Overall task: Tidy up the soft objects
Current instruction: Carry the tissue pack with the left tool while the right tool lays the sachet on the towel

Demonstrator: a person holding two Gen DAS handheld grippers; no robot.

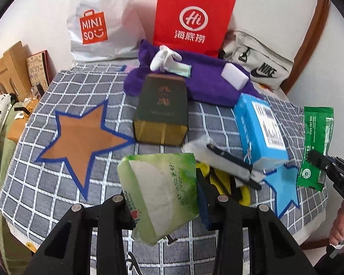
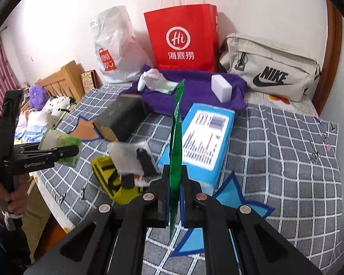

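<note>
Left tongs [image 1: 169,200] clamping tissue pack [image 1: 160,197], right tongs [image 2: 173,183] pinching green sachet [image 2: 176,146]

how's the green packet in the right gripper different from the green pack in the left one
The flat green sachet is thin and dark green, and in the right wrist view it shows edge-on; the tissue pack is thick, puffy, pale green and white. The right gripper pinches the sachet near its lower end; the left gripper squeezes the tissue pack across its body. Both are held up off the checked blanket.
</note>
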